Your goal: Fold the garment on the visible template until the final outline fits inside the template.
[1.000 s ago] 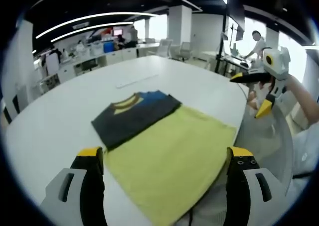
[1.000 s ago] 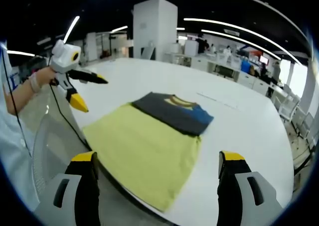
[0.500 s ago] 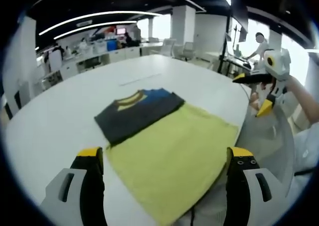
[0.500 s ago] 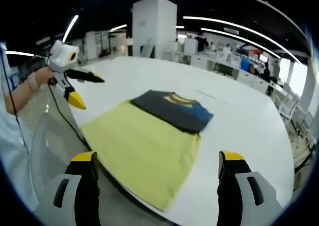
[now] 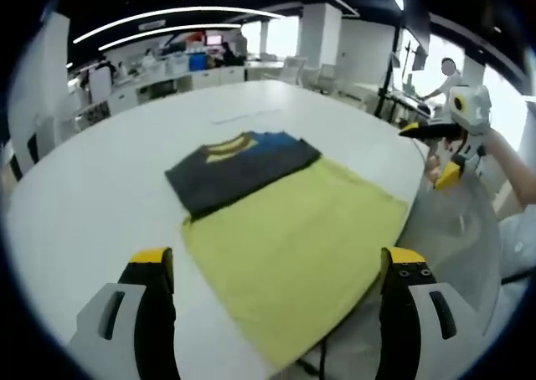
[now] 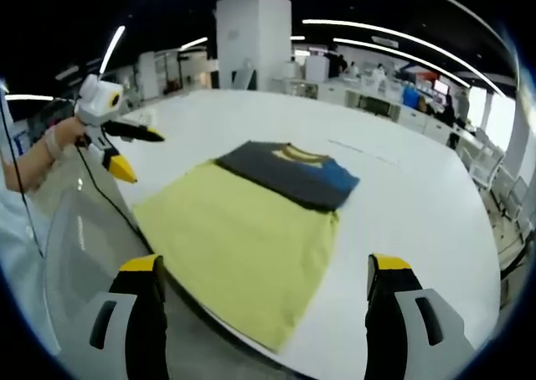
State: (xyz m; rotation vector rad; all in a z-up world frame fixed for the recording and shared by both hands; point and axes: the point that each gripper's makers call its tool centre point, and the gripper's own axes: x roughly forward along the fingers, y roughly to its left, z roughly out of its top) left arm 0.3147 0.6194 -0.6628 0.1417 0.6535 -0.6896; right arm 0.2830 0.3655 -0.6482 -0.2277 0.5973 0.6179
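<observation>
A dark grey garment (image 5: 243,166) with a yellow collar and a blue part lies folded flat on the far end of a yellow template sheet (image 5: 293,246). In the left gripper view my left gripper (image 5: 276,259) is open and empty, over the sheet's near edge. My right gripper (image 5: 431,152) hangs open in a hand off the table's right edge. In the right gripper view the folded garment (image 6: 289,175) rests on the yellow sheet (image 6: 234,246). My right gripper (image 6: 266,267) stands open with nothing in it, and the left gripper (image 6: 142,154) is held open at the left.
The white oval table (image 5: 92,187) has its rounded edge close to the sheet. A thin pale strip (image 6: 364,152) lies on the table beyond the garment. A black cable (image 6: 109,200) hangs from the left gripper. Desks, chairs and a person (image 5: 448,74) are in the background.
Both views have shifted a little with the hands. The garment and the yellow sheet lie as before. Both grippers stay open and apart from the cloth.
</observation>
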